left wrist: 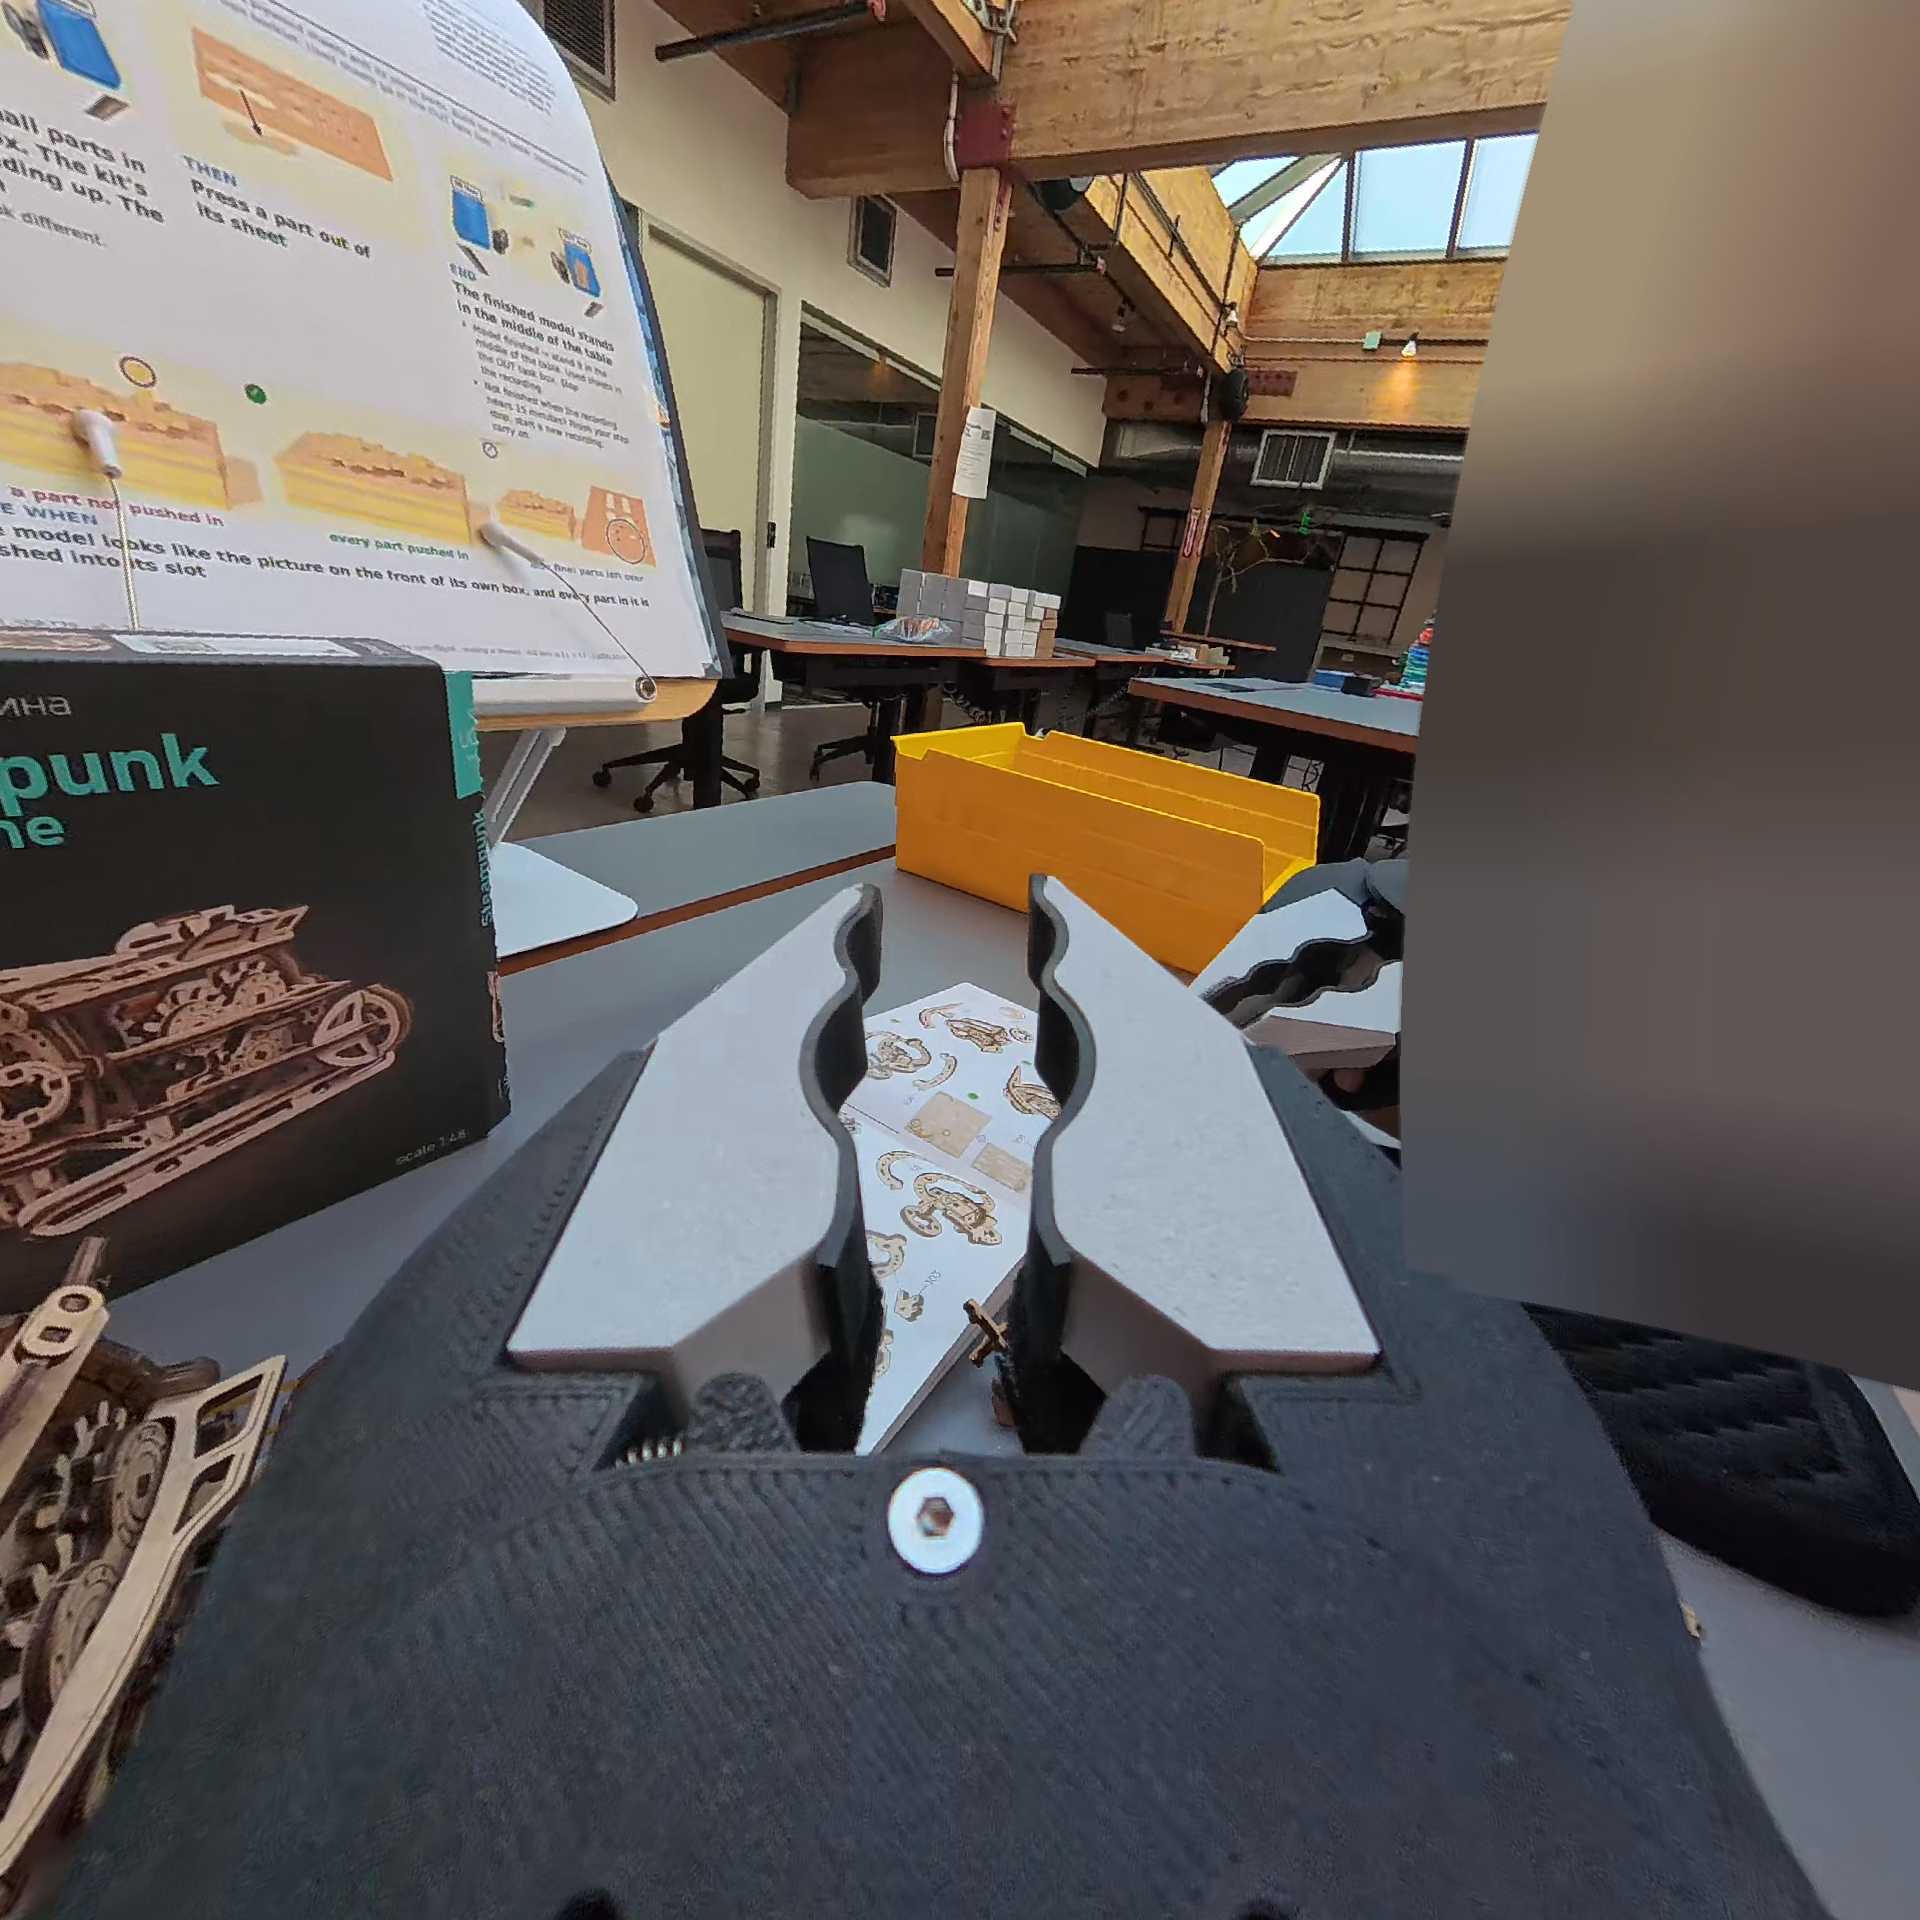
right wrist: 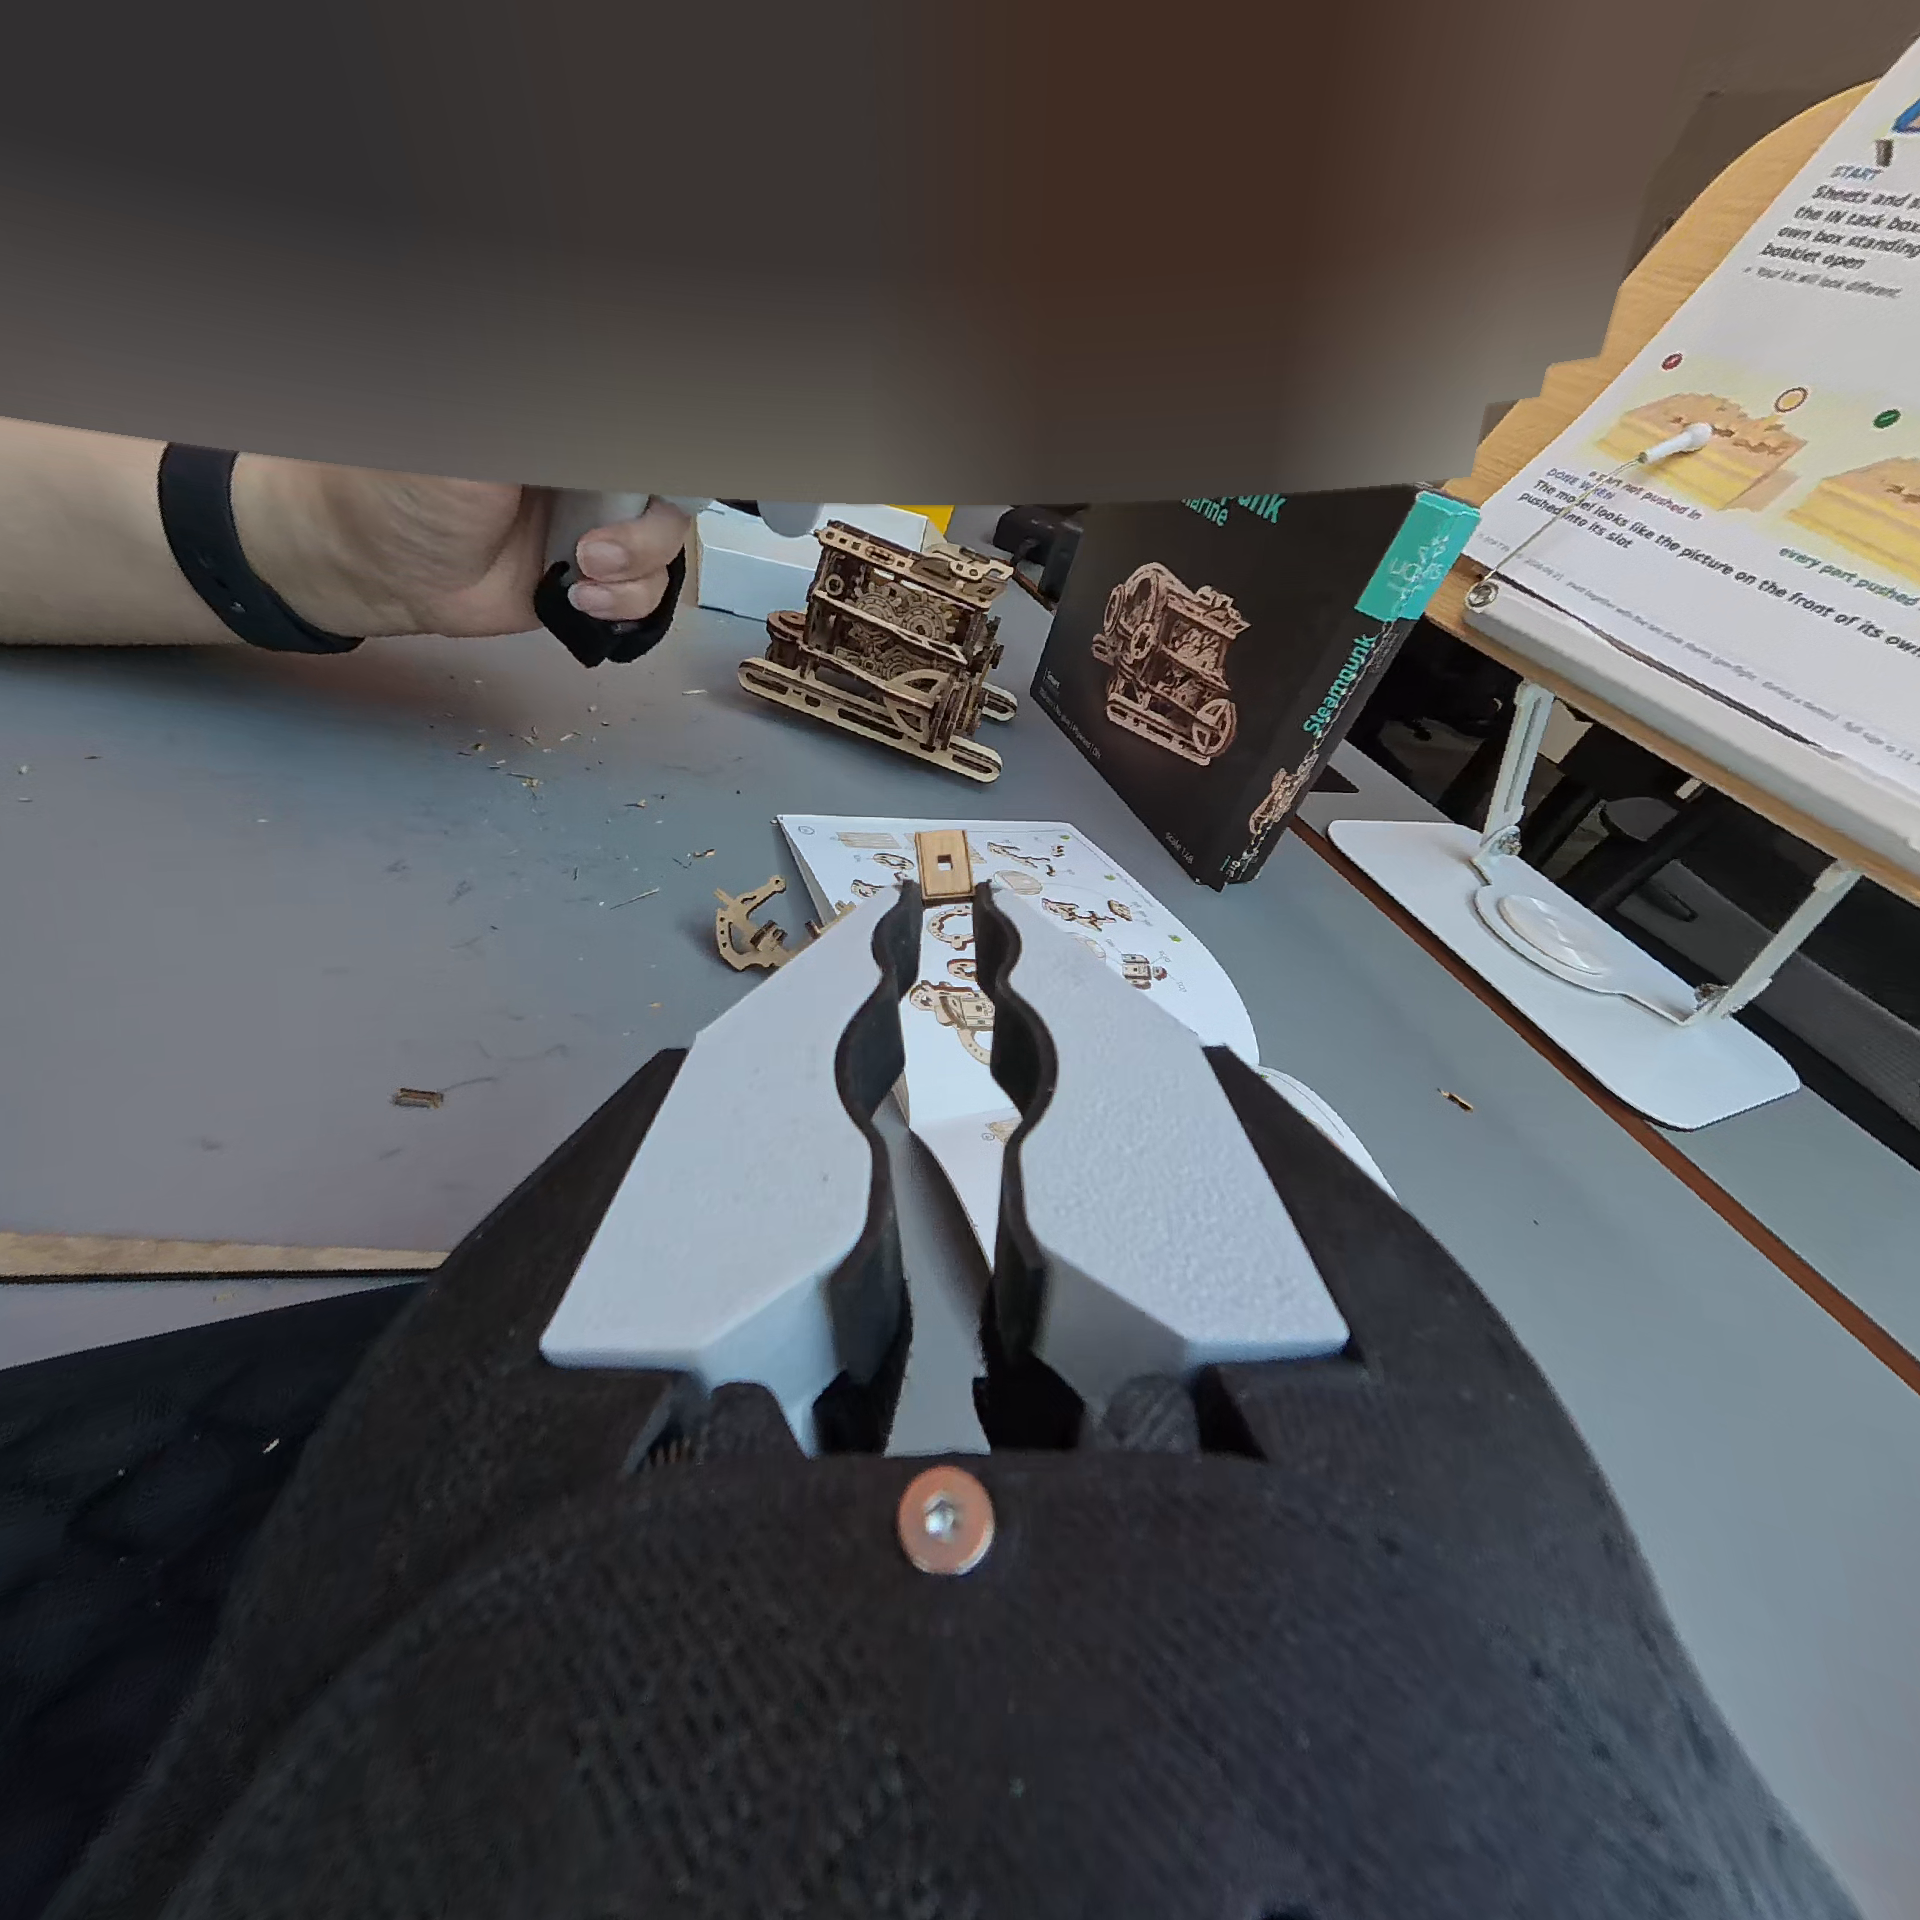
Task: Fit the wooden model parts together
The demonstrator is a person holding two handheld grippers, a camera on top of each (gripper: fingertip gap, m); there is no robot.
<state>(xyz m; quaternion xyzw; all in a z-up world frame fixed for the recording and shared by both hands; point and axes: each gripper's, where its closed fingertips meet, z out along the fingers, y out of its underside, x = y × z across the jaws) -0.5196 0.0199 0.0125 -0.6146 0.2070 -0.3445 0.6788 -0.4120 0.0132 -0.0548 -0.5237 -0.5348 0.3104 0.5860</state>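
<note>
Gripping a small wooden plate point(right wrist: 943, 863) at its jaw tips, the right gripper point(right wrist: 948, 906) hovers over the booklet point(right wrist: 1132, 935); plate's long axis runs forward along the jaws. Model point(right wrist: 883, 644) stands well ahead-left on the desk point(right wrist: 312, 935), nearer the left gripper point(left wrist: 951, 914), whose jaws are parted, empty. Loose curved part point(right wrist: 750, 925) beside booklet. Model's mating slot cannot be made out.

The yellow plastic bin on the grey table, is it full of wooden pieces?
Cannot tell: the left wrist view shows the yellow plastic bin only from a low angle, so its walls hide whatever lies inside.
</note>
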